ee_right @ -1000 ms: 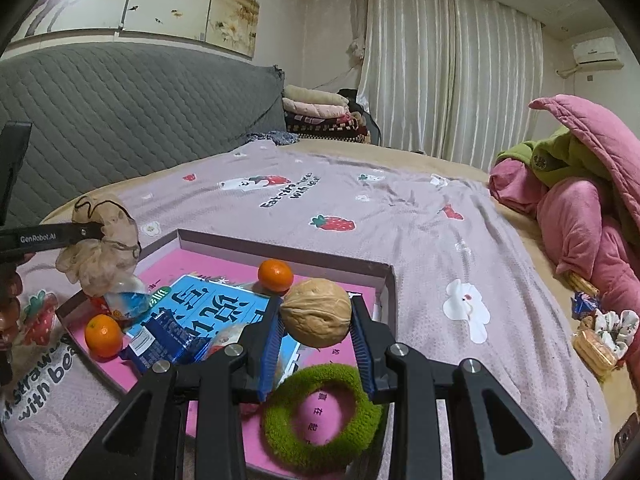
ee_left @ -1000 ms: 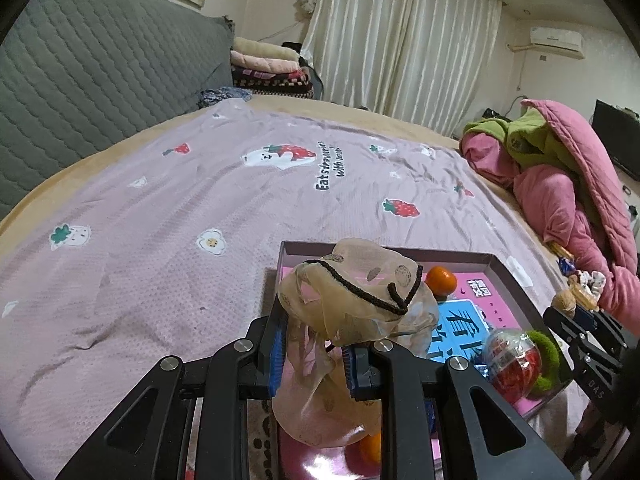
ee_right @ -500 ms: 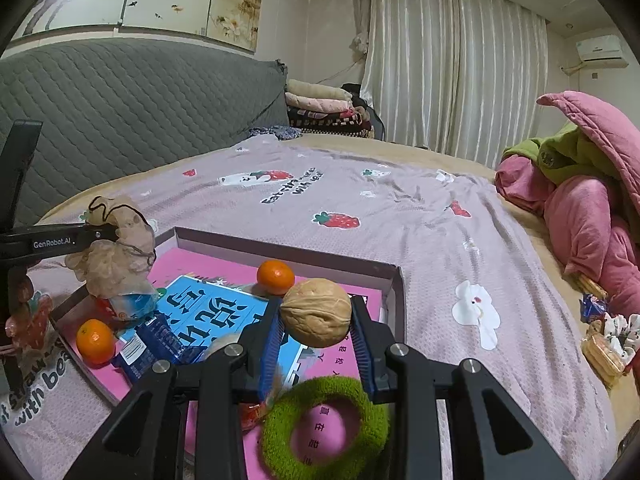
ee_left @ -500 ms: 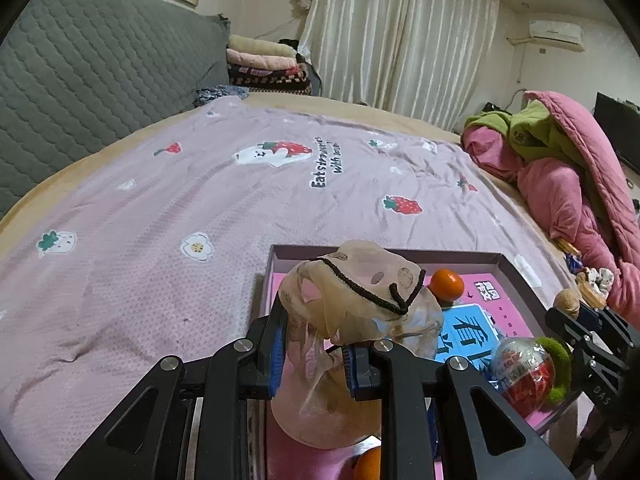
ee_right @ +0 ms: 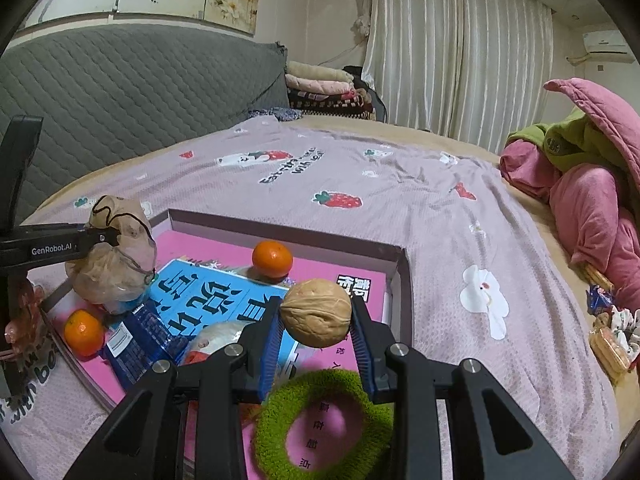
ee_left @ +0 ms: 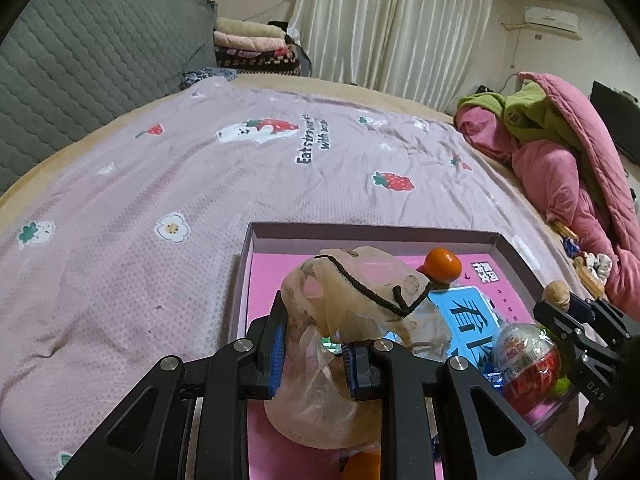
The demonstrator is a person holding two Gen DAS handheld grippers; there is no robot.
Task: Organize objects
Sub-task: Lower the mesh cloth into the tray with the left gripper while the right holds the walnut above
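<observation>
Step in hand: both items lifted above the pink tray [ee_right: 402, 276], not yet set down. Left gripper [ee_left: 314, 344] clamps a sheer drawstring pouch [ee_left: 356, 300] over the tray's left part; right gripper [ee_right: 316, 334] pinches a walnut [ee_right: 316, 312] over its right part. Tray contents: two tangerines [ee_right: 272, 258], blue booklet [ee_right: 212, 296], green ring [ee_right: 324, 424], toy egg [ee_left: 526, 364]. Next move probably needs a free spot for each.

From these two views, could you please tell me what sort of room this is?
Most likely a home bedroom: a bed spread with a strawberry-print sheet, a padded grey headboard, folded blankets stacked beside it, and full-length curtains.
</observation>
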